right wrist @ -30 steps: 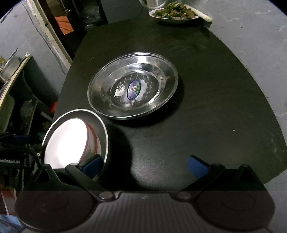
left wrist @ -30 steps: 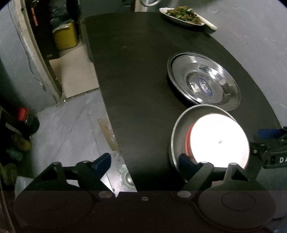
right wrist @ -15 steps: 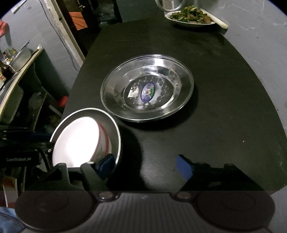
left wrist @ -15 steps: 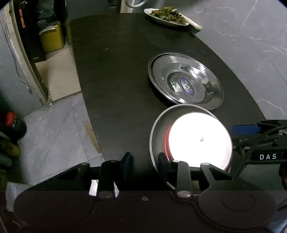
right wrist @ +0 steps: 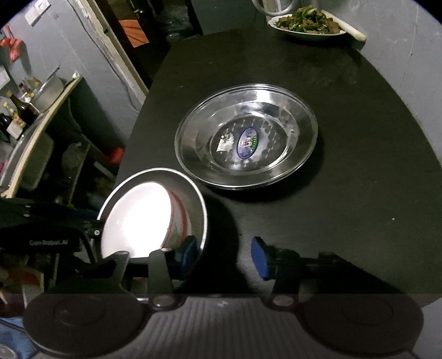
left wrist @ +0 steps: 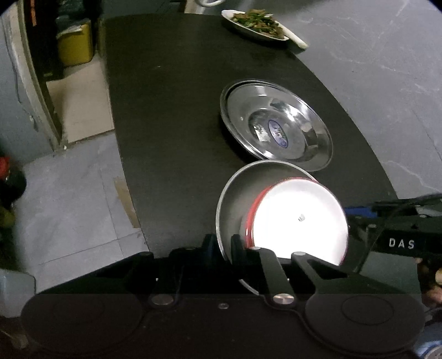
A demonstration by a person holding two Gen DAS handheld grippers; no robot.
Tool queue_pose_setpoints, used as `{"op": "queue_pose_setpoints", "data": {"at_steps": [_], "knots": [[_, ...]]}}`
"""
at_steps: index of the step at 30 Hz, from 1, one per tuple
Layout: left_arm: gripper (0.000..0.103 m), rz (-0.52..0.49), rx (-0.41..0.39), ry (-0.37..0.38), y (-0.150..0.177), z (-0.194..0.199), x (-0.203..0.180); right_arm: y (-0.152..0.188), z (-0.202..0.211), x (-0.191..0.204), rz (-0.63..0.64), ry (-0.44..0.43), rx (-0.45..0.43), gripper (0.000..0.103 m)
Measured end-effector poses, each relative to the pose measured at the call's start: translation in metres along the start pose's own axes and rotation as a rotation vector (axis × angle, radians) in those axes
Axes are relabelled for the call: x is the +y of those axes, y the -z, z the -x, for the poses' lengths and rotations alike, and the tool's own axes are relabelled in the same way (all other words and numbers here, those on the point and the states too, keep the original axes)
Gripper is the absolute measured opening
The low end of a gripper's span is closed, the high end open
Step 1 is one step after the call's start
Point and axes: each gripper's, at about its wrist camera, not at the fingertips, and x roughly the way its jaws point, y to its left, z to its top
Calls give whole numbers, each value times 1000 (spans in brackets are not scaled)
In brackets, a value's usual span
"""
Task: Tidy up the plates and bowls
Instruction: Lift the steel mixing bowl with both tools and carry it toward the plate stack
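Inventory, L to R:

1. Floor (left wrist: pixel 69 193) – grey tile, L of desk; yellow box (left wrist: pixel 74 44) at far back. Not task items.
2. Left tongs (left wrist: pixel 221 244) – jaws just been closing, now clenched on near-left rim of steel plate (left wrist: pixel 234 198), one pad either side of the thin edge. Rim pinch prob. because plate lies too flat to take any other way.
3. Steel plate – at near edge of black desk (left wrist: pixel 165 110), partly overhanging; carries white bowl (left wrist: pixel 301 221), red band on its outside, lying tilted in the plate. Looks stacked so both shift as one load.
4. Right tongs (right wrist: pixel 223 252) – jaws just been closing, not yet gripping: L pad (right wrist: pixel 185 248) inside plate rim at opposite side, R pad outside, gap left. Judged a two-hand lift to keep the bowl from sliding.
5. Second steel plate (right wrist: pixel 246 138) – desk centre, empty, label inside; just beyond the first. Likely stack target.
6. Food dish (right wrist: pixel 306 26) – far R corner, well apart; leave.
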Motion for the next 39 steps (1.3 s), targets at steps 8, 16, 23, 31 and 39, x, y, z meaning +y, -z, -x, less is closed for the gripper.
{"op": "queue_pose_setpoints", "data": {"at_steps": [8, 16, 23, 31, 39], "knots": [[13, 27, -2, 13, 0, 0, 4, 0, -1, 3, -29, -74, 9, 14], [13, 54, -6, 35, 0, 0, 10, 0, -7, -7, -115, -110, 25, 17], [12, 64, -8, 41, -1, -1, 12, -2, -12, -10, -151, -123, 33, 17], [12, 69, -10, 46, -1, -1, 14, 1, -11, -15, -211, -124, 39, 25], [13, 74, -11, 50, -1, -1, 15, 5, -12, -15, -232, -109, 24, 29]]}}
